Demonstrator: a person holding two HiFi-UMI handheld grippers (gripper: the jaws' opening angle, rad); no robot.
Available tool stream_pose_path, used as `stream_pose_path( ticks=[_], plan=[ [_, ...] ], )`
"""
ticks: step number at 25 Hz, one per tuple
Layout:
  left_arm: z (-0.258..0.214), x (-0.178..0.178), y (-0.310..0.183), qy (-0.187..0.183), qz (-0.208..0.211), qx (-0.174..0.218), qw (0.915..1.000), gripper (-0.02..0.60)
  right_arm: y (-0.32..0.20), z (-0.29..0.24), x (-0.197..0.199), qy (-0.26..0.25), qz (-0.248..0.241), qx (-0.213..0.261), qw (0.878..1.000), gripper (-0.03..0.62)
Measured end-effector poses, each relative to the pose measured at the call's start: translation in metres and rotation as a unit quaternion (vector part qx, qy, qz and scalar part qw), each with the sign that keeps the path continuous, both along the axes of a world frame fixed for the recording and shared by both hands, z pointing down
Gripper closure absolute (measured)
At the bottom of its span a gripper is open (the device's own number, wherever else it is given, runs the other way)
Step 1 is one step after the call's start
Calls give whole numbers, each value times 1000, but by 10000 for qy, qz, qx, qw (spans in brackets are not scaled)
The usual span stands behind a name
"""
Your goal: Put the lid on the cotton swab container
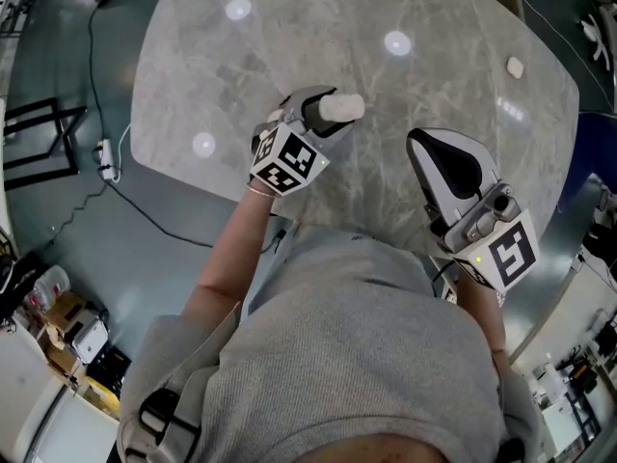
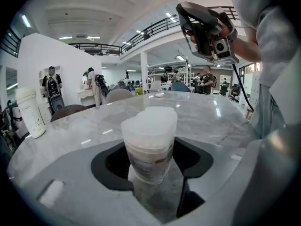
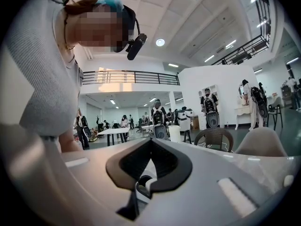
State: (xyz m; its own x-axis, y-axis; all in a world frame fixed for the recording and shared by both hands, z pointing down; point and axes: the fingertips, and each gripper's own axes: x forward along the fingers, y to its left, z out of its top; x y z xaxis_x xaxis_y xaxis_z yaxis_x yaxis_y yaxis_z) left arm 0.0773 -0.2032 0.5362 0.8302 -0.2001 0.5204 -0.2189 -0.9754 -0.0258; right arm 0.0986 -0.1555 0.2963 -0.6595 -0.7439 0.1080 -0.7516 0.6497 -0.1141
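A pale grey marble table with rounded corners (image 1: pixel 424 27) fills the upper half of the head view, with ceiling lights mirrored on its polished top. The left gripper (image 1: pixel 313 114) sits just left of centre in that view, over the near part of the table. It is clamped on a small translucent white plastic cotton swab container (image 2: pixel 149 147). In the left gripper view the container stands up between the two dark pads, which close against its lower sides, and a printed label wraps round its body. A frosted white plastic lid (image 2: pixel 150 121) with a softly lobed outline sits on top of the container and covers its mouth. From the head view the container pokes out of the jaws toward the right of the frame. Whether it touches the table cannot be told.

The right gripper (image 1: pixel 424 148) is at the centre right of the head view, near the table's near edge and well apart from the container. Its jaws are pressed together with nothing between them, as the right gripper view shows. In the left gripper view it appears at the upper right, held up in the air.

A small white rounded object (image 1: pixel 515 67) lies alone on the table at the upper right of the head view. The person's grey knitted top (image 1: pixel 366 355) fills the bottom of that view.
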Motion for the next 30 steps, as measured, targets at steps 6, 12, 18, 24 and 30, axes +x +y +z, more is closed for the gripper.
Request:
stream_pose_path(
  ticks=[6, 12, 18, 24, 30],
  plan=[
    [6, 2, 1, -52, 17, -138, 9999, 316, 1, 1, 0, -74, -56, -29, 10000, 592],
    [8, 3, 0, -111, 48, -188, 9997, 314, 1, 0, -1, -126, -86, -14, 9999, 592],
    [8, -4, -1, -389, -224, 116, 9989, 295, 7, -4, -4, -163, -110, 71, 9998, 591],
    [-7, -20, 3, -188, -766, 251, 9966, 295, 15, -1, -5, -231, -117, 66, 9996, 591],
    [-27, -41, 13, 132, -1554, 161, 9876, 296, 21, 0, -7, -322, -96, 120, 9994, 591]
  ],
)
